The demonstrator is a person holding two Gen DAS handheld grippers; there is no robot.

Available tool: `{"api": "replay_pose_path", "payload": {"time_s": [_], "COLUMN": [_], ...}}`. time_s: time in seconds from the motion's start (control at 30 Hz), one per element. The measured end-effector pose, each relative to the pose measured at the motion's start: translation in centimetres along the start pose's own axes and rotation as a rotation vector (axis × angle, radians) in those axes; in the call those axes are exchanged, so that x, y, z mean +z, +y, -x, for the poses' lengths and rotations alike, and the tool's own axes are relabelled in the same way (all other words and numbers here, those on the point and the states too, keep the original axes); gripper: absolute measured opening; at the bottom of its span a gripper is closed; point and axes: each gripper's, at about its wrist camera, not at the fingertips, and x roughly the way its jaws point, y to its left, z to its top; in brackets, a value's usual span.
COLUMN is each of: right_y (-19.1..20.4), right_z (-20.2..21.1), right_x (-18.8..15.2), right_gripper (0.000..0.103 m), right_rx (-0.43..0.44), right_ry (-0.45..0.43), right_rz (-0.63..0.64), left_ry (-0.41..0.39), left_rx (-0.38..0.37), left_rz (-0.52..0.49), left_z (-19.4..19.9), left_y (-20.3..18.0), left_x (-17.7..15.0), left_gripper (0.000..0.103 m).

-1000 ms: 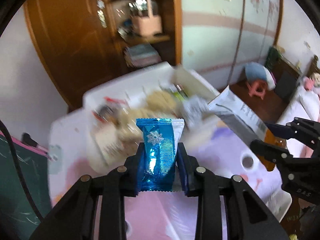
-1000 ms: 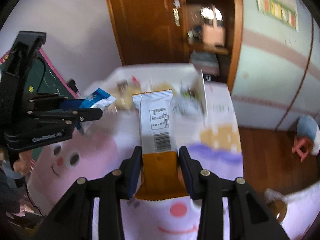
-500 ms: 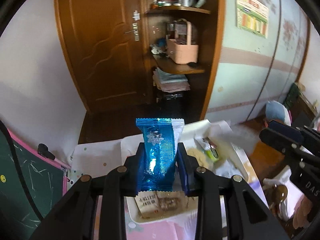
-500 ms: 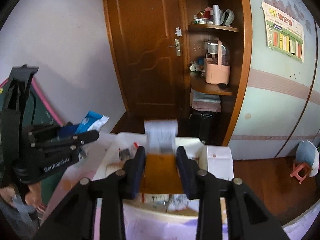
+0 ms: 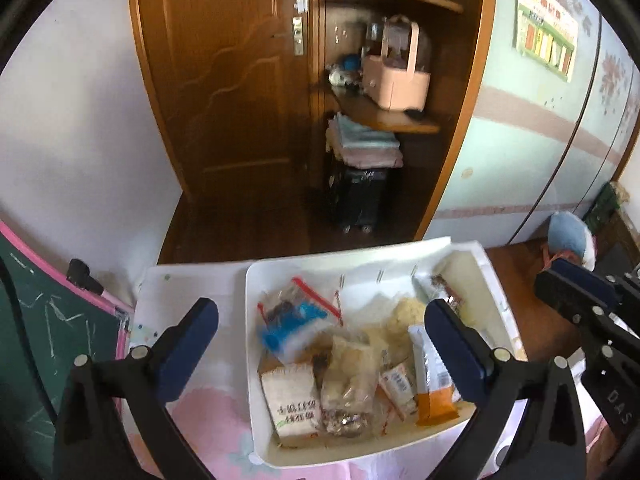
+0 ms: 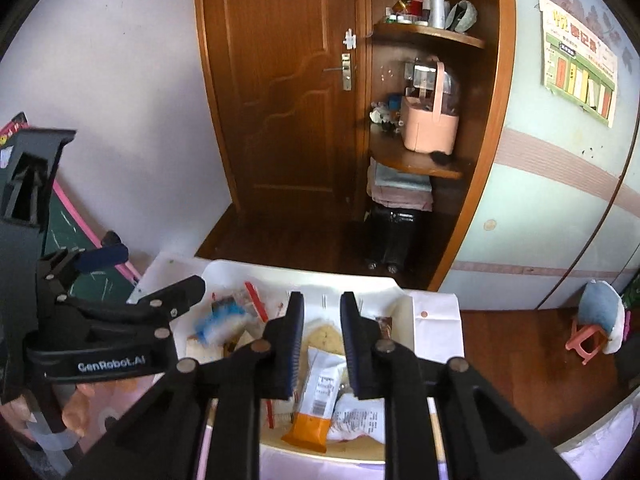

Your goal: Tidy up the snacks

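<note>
A white tray (image 5: 256,420) holds several snack packets. The blue candy packet (image 5: 288,330) lies in it at the left, seen too in the right wrist view (image 6: 218,320). The white-and-orange bar (image 5: 434,380) lies at the tray's right, seen too in the right wrist view (image 6: 316,404). My left gripper (image 5: 322,336) is wide open and empty above the tray. My right gripper (image 6: 322,344) is open and empty just above the bar; it shows at the right edge of the left wrist view (image 5: 592,312).
The tray sits on a table with a pink cartoon cloth (image 5: 208,420). A green chalkboard with a pink frame (image 5: 36,320) leans at the left. Behind stand a wooden door (image 5: 224,92), corner shelves with a pink basket (image 5: 396,76), and a small stool (image 6: 588,336).
Both grippers have opened. The blue candy packet and the white-and-orange bar left the jaws and now lie in the tray.
</note>
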Motion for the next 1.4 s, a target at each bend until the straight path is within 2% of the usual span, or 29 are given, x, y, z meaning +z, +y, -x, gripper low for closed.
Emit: {"api": "replay_pose_path", "payload": {"time_s": [0.2,0.47,0.53,0.6,0.87,1.0,1.17,1.23,1.4], "right_y": [-0.3,-0.2,0.0,0.3,2.6,3.6,4.8,5.3,5.8], "right_z": [0.5,2.9,4.1,5.4,11.0,13.9,18.0,19.2,21.5], "right_x": [-0.4,-2.6,-3.9,-5.3,-12.4,-15.7,-18.8,-19.7,-21.7], "right_gripper": [0.023,0.029,0.04,0.046,0.047,0.048,0.049,0.056,0.06], "right_rx": [0.006,0.03,0.042,0.054,0.11,0.117,0.119,0.102,0.073], "right_ry": [0.002,0.014,0.013,0.009,0.011,-0.001,-0.048,-0.072,-0.106], "right_rz": [-0.017,-0.058,-0.068,-0.081,-0.101,-0.106,-0.12,-0.117,-0.12], "left_ry": [-0.014,-0.038,-0.042,-0.043,-0.133,-0.17,-0.182,-0.168,-0.152], "left_rx": [0.022,-0.002,-0.012,-0.023,-0.021,-0.049,0.005,0.005,0.022], "left_rz": [-0.038,-0.027,-0.027,-0.031,-0.052,-0.039,-0.04,-0.026,0.007], "left_z": [1.1,5.6,7.1,8.7,17.3,21.2,23.8,24.3,24.9], "left_y": [-0.6,-0.5,-0.5,-0.6,-1.3,-1.6,-2.2,-2.2,-1.7], "left_x": [-0.9,-3.3,-4.8,-6.2,-14.0,-17.5,-21.1,-22.5,-25.2], "left_gripper": [0.103,0.103,0.103,0.103,0.103,0.103,0.103,0.103,0.103]}}
